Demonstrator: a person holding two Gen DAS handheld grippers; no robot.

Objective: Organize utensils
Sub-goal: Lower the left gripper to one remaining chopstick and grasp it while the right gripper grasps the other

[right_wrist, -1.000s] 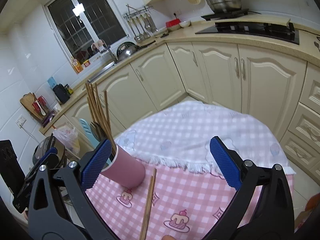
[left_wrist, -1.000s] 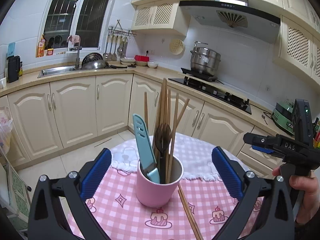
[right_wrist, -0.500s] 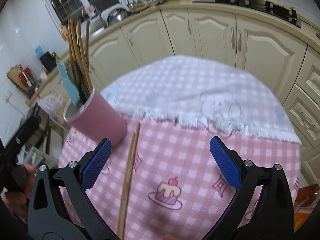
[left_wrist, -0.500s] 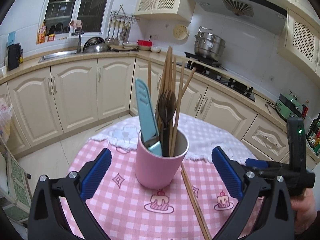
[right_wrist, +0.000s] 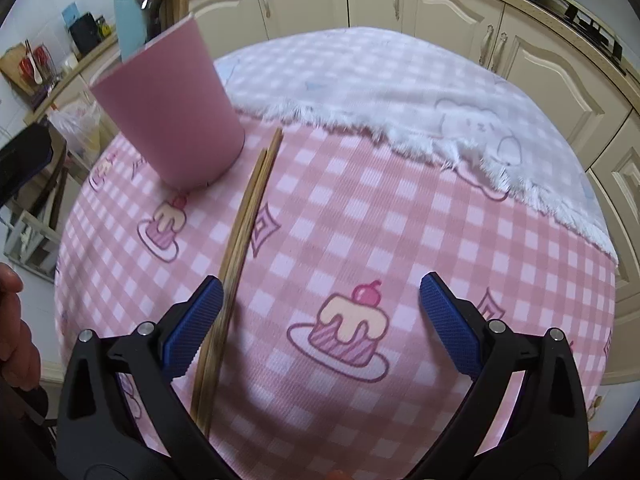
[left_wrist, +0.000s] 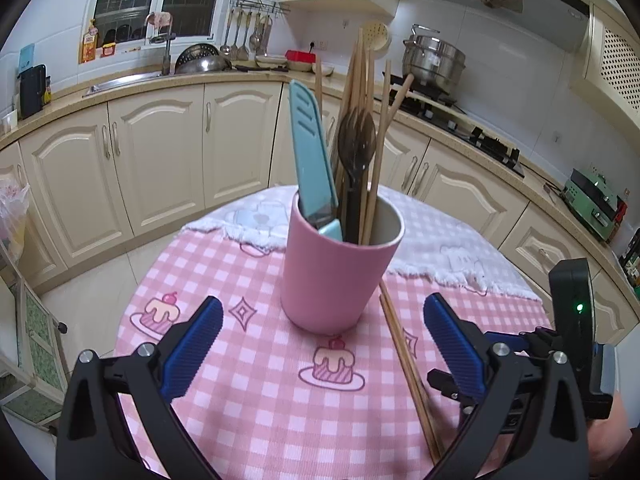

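Note:
A pink cup (left_wrist: 340,268) stands on the round table and holds a teal knife (left_wrist: 312,152), a dark spoon (left_wrist: 356,140) and several wooden chopsticks (left_wrist: 366,92). A loose pair of chopsticks (left_wrist: 404,360) lies on the cloth just right of the cup. My left gripper (left_wrist: 324,344) is open, empty, and a little short of the cup. In the right wrist view the cup (right_wrist: 176,120) is at upper left. My right gripper (right_wrist: 320,328) is open, low over the cloth. The loose chopsticks (right_wrist: 244,232) run just inside its left finger (right_wrist: 196,324).
A pink checked tablecloth (left_wrist: 240,400) covers the table, with a white fringed cloth (right_wrist: 400,92) over its far half. Cream kitchen cabinets (left_wrist: 160,160), a sink and a stove ring the table. A hand (right_wrist: 12,320) shows at the left edge of the right wrist view.
Both grippers have come down and closer to the table. The right gripper has dropped low over the loose chopsticks, which now reach its left finger. The cup has not moved.

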